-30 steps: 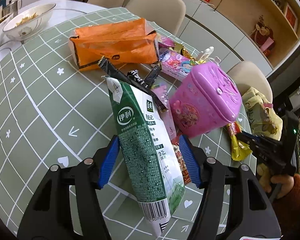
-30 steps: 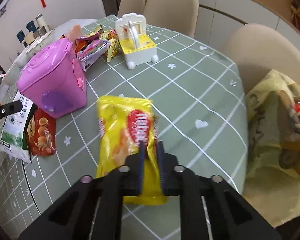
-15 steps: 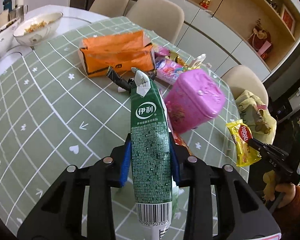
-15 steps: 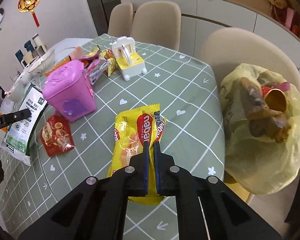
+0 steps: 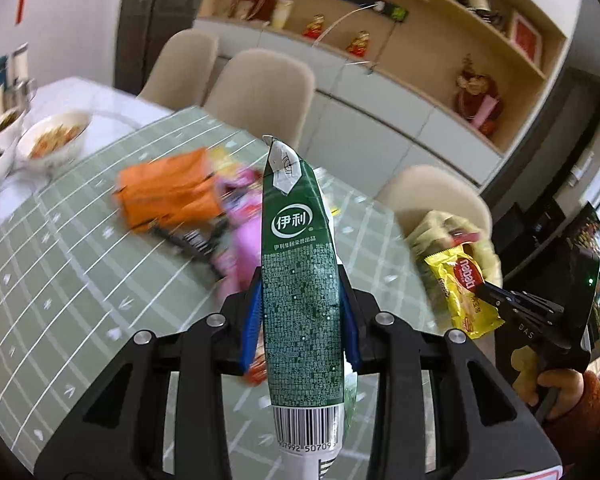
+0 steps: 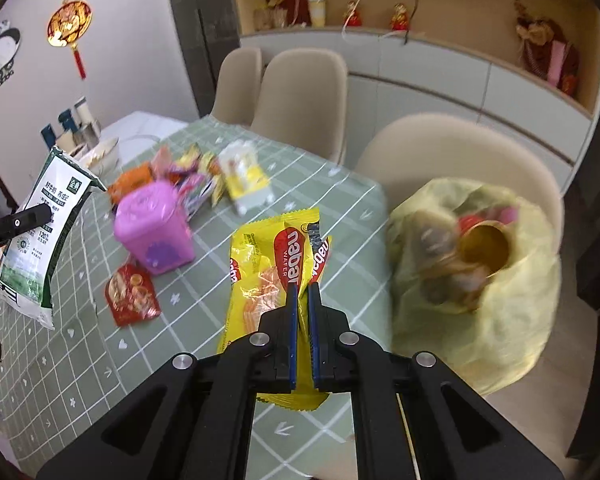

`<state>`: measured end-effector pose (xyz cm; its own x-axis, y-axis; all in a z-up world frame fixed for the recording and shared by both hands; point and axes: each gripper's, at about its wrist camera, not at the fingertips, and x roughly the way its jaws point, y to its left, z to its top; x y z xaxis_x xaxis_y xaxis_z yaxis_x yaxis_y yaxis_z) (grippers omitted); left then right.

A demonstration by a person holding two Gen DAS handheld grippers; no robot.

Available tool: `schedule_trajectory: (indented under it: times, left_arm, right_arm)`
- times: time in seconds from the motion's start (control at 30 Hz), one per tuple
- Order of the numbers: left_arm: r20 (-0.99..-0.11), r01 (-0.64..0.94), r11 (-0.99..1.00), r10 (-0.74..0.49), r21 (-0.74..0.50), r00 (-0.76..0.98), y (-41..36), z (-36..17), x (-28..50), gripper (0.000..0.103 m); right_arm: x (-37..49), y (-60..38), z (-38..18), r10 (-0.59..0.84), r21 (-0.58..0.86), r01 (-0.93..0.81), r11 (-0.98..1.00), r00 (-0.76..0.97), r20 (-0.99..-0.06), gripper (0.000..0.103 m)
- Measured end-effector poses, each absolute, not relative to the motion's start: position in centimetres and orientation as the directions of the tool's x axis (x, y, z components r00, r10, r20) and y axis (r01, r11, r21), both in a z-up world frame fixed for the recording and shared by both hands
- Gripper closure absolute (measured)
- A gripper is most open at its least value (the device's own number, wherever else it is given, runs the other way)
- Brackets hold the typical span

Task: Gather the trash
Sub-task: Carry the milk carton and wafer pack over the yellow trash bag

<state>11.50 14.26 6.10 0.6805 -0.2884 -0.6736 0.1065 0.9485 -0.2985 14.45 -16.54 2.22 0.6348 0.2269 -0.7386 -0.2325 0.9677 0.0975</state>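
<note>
Between the blue pads of the left hand-held gripper [image 5: 302, 320], clamped upright: green milk pouch [image 5: 300, 280], lifted clear of the worktop [image 5: 60, 280]. Right hand-held gripper [image 6: 303, 292] pinched tight on yellow wafer packet [image 6: 268, 272], likewise held above the cloth. Just beyond, right: yellow trash bag [image 6: 500, 320] on a chair. Farther back on the worktop: pink box [image 6: 152, 232], red wrapper [image 6: 132, 294], orange bag [image 5: 168, 192].

Green-and-white milk pouch [image 5: 300, 280], yellow wafer packet [image 6: 268, 280] with red logo, pink box [image 6: 152, 232], pale-green white-gridded worktop [image 6: 204, 316].
</note>
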Motion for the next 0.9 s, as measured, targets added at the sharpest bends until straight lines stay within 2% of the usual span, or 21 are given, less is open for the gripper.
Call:
schedule_trajectory:
  times: [0.4, 0.73, 0.9]
  left_arm:
    - [-0.614, 0.276, 0.901, -0.431, -0.334, 0.661, 2.1, 8.1, 16.1, 0.071]
    - [-0.594, 0.372, 0.836, -0.548, -0.403, 0.589, -9.2, 8.2, 22.4, 0.071]
    - [-0.606, 0.383, 0.803, -0.597, -0.457, 0.526, -14.8, 6.1, 26.1, 0.071]
  right_arm:
    - [16.6, -27.6, 7.0, 0.124, 0.055, -0.118, 0.991, 0.732, -0.669, 0.096]
    - [19.7, -36.2, 7.9, 0.087, 0.055, -0.067, 0.996, 0.760, -0.645, 0.096]
    - [20.5, -39.9, 7.5, 0.059, 0.054, -0.033, 0.998, 0.772, -0.633, 0.096]
